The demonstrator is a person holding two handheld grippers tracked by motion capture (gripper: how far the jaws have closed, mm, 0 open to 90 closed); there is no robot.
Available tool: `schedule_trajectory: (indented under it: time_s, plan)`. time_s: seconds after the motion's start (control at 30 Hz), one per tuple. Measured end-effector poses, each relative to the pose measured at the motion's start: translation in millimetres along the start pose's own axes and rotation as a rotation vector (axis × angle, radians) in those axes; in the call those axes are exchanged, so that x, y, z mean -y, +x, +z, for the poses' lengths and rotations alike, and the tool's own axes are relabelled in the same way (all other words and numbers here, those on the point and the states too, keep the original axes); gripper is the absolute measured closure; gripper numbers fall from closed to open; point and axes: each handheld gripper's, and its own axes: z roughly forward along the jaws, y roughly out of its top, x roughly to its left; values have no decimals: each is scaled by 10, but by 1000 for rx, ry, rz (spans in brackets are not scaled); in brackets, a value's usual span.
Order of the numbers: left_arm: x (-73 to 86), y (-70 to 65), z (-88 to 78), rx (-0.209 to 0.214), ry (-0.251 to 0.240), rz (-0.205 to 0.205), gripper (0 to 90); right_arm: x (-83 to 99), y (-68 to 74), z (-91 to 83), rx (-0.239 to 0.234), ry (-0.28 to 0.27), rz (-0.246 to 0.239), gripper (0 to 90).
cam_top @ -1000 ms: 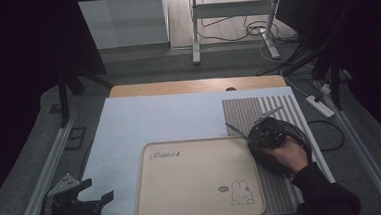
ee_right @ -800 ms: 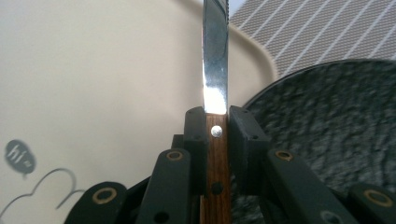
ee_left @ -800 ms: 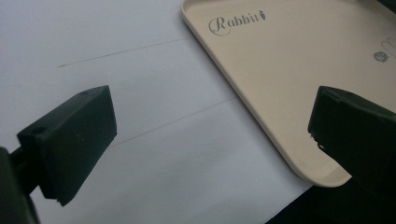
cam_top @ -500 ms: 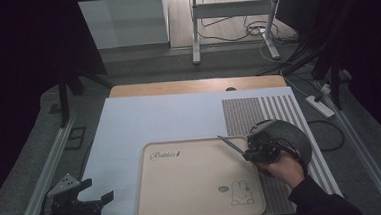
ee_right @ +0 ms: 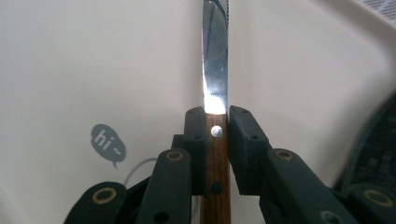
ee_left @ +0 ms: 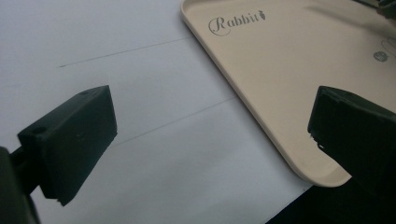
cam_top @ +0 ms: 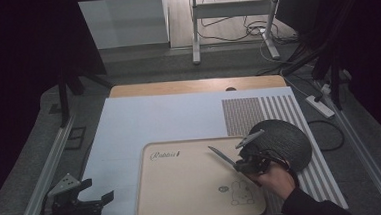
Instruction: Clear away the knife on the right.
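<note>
Right gripper [ee_right: 216, 116] was clamped on the knife [ee_right: 215, 70] by its wooden handle, blade pointing toward 10 o'clock over the tray [cam_top: 183, 188]. Left gripper [cam_top: 91, 198] stood wide, empty, at 7 o'clock. Risk: narrow handle could pivot between the pads, dropping the blade tip.

Cream tray [cam_top: 183, 188] bare across its left and middle – open passage there. At its right side, right gripper [cam_top: 245, 163] clamps a knife [cam_top: 223, 156], blade jutting over the tray. Round dark mat [cam_top: 283, 141] just behind – apparently flat. White sheet [cam_top: 164, 119] unobstructed.
</note>
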Motion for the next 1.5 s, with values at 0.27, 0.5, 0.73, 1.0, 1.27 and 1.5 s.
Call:
schedule_trajectory:
  time_s: [0.27,0.5,0.73,1.0,1.27,1.5]
  plan:
    - [-2,-3,3,-2,3,3,14,3,52,148,31,31,0,774]
    - [-4,-4,5,-2,4,4,14,15,52,189,23,47,-6,726]
    - [-5,-5,7,-2,7,5,15,-69,19,14,14,-17,-47,745]
    - [-6,-7,9,-3,10,8,16,-239,194,245,-47,65,-200,896]
    - [-8,-13,10,-4,9,11,17,-177,44,285,-24,91,-159,896]
    - [-9,-17,11,-6,9,16,17,-32,-152,184,-22,86,-89,896]
